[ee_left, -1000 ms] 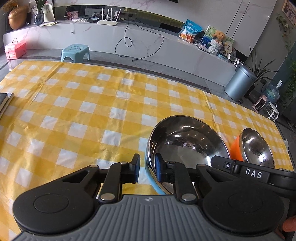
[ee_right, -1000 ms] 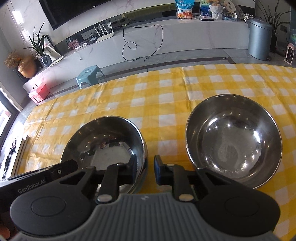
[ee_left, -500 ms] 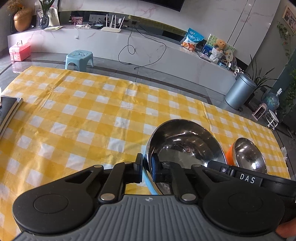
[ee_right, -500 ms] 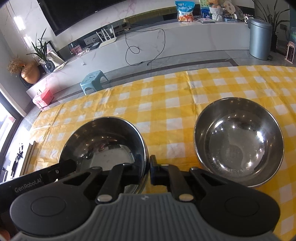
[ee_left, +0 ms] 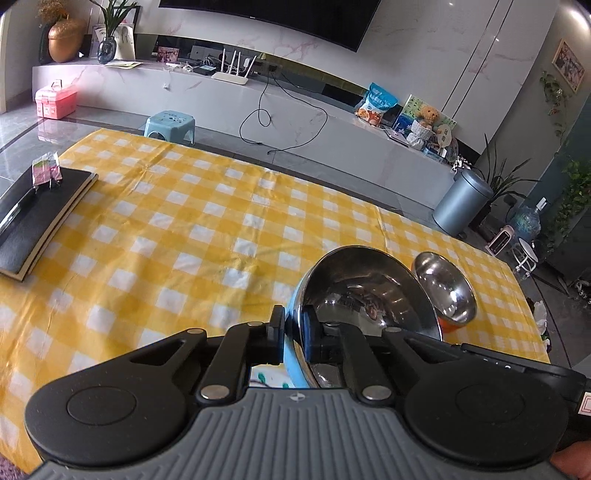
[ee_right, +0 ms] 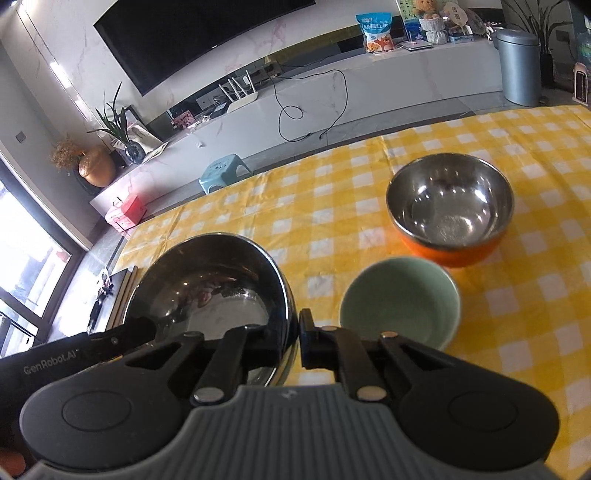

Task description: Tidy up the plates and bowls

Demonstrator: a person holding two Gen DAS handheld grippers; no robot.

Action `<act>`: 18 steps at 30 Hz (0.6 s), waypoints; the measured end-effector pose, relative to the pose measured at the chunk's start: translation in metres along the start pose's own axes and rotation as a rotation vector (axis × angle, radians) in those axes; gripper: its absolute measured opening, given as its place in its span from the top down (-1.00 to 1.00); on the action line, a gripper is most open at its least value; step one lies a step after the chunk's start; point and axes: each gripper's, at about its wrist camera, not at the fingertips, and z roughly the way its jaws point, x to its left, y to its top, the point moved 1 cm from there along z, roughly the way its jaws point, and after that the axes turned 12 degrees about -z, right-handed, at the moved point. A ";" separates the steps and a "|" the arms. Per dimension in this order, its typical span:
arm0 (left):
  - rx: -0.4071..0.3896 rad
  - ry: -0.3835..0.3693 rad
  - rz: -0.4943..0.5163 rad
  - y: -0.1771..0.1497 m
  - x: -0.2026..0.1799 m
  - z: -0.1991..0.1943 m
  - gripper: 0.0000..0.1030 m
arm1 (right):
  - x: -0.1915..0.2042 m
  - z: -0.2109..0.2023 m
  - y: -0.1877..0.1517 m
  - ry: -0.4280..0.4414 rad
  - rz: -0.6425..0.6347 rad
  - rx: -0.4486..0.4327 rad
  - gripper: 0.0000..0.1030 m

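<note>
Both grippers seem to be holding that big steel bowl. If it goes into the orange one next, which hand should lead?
Probably the right gripper: the orange bowl sits on its side. The left gripper grips the opposite rim of the big bowl.

A home living room: a wall-mounted television (ee_left: 266,22), a long marble media console (ee_left: 221,85), houseplants (ee_left: 110,22) and a teddy bear (ee_left: 428,114).
</note>
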 end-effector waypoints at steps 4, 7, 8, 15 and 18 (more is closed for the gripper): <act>0.034 -0.024 0.006 -0.025 -0.001 -0.011 0.81 | -0.005 -0.027 -0.028 -0.016 0.031 -0.014 0.87; 0.082 -0.043 -0.006 -0.045 -0.001 -0.012 0.81 | -0.012 -0.044 -0.048 -0.038 0.053 -0.014 0.86; 0.099 -0.048 -0.009 -0.052 -0.001 -0.011 0.81 | -0.016 -0.049 -0.056 -0.045 0.063 -0.012 0.86; 0.195 -0.058 -0.039 -0.088 -0.001 0.006 0.81 | -0.041 -0.062 -0.089 -0.117 0.110 0.025 0.85; 0.224 -0.060 -0.076 -0.094 0.000 0.015 0.81 | -0.049 -0.063 -0.098 -0.144 0.126 0.030 0.85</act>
